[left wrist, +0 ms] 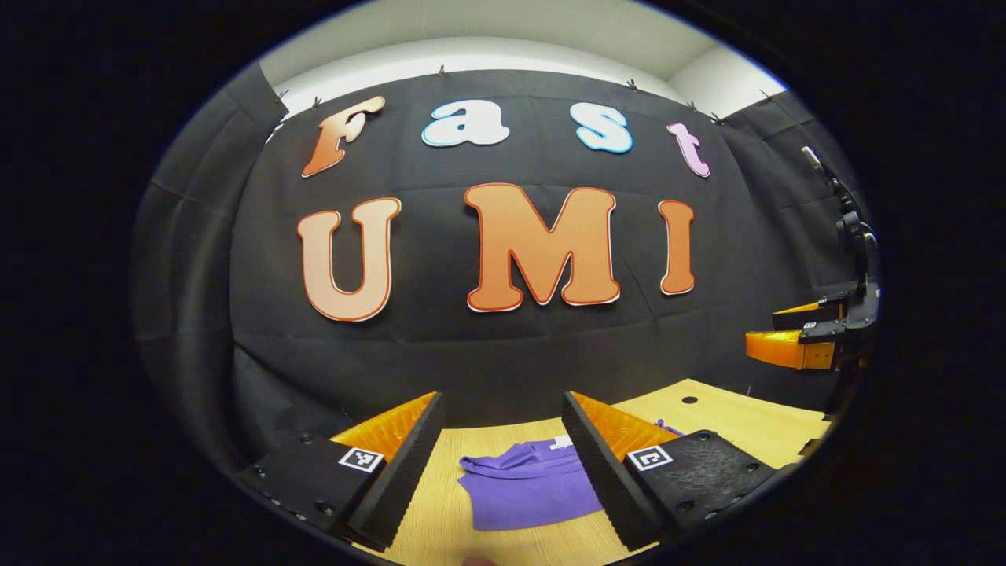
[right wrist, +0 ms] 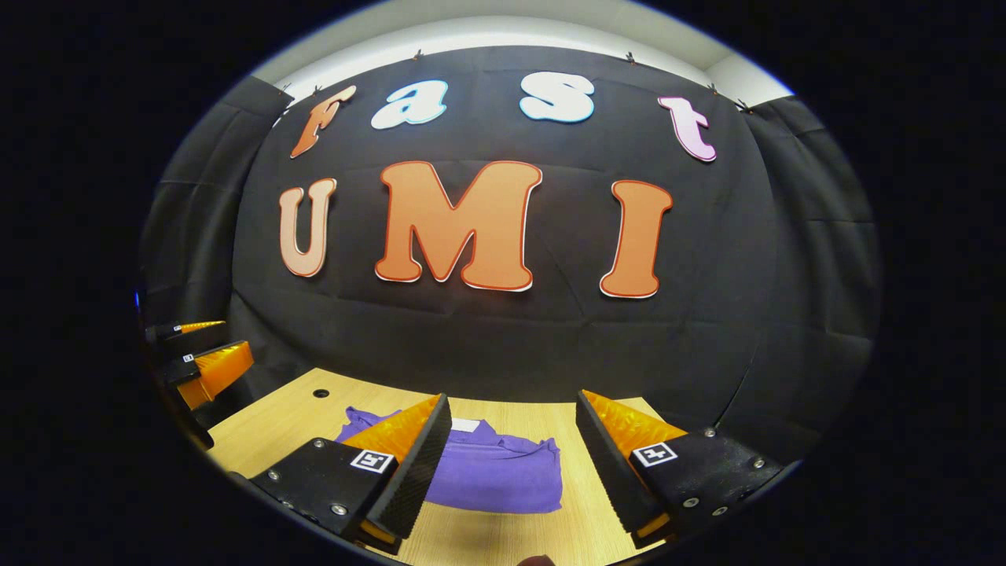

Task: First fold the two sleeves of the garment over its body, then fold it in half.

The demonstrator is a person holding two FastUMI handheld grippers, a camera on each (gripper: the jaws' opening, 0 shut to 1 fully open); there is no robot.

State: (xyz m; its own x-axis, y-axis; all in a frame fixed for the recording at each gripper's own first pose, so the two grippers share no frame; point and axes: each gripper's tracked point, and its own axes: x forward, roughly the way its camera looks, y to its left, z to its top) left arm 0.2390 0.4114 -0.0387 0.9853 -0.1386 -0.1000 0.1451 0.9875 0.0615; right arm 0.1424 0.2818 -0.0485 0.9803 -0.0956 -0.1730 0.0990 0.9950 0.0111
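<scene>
While both claws hang above the wooden table (left wrist: pixel 731 424), the purple garment (left wrist: pixel 528 486) lies folded into a compact bundle on the tabletop. In the left gripper view, the left gripper (left wrist: pixel 503 448) is spread wide, grasping nothing, with the garment seen between its fingers; the right gripper (left wrist: pixel 794 330) appears at the right edge, apparently released. In the right gripper view, the right gripper (right wrist: pixel 511 456) is likewise spread and empty, and the left gripper (right wrist: pixel 200 350) appears at the left edge, near a small hole (right wrist: pixel 321 392) in the table.
</scene>
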